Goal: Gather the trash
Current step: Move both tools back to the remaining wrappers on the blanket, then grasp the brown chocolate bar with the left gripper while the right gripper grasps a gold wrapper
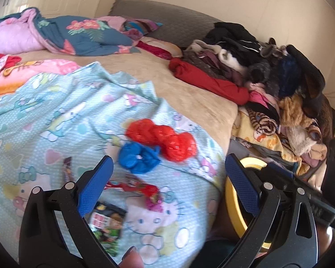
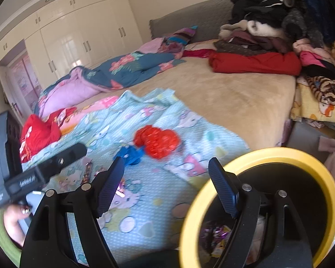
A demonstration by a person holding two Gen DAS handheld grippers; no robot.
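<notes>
Several bits of trash sit on the Hello Kitty sheet (image 1: 55, 116): a red crumpled bag (image 1: 162, 139) and a blue crumpled bag (image 1: 138, 157) just ahead of the left gripper (image 1: 167, 183), plus a red wrapper (image 1: 134, 186) between its fingers and a dark snack packet (image 1: 106, 225) by the left finger. Both grippers are spread wide, holding nothing. The right gripper (image 2: 166, 185) hangs beside the yellow-rimmed bin (image 2: 256, 156), which looks like it already has scraps inside, though it's blurry. I'd drop the left one straight over the blue bag, pinch its bulk rather than sheet fabric, then swing to the bin.
</notes>
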